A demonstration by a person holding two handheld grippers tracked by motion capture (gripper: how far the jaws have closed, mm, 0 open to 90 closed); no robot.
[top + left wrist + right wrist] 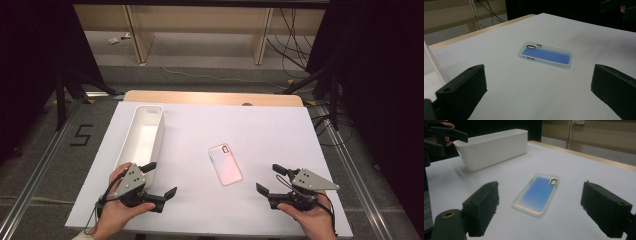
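Observation:
An iridescent phone case (225, 164) lies flat on the white table sheet (270, 130), a little right of the middle, camera hole at its far end. It looks blue in the left gripper view (546, 55) and in the right gripper view (536, 193). My left gripper (162, 179) rests near the front left, open, nothing between its jaws, aimed at the case. My right gripper (270, 179) sits at the front right, open and empty, just right of the case's near end. A long white bin (142, 135) stands at the left, beside my left gripper.
The white bin (491, 147) looks empty inside. A wooden table edge (215, 97) shows beyond the sheet. Past the table are wooden shelving legs (260, 40), floor cables (295, 45) and black stands at both sides.

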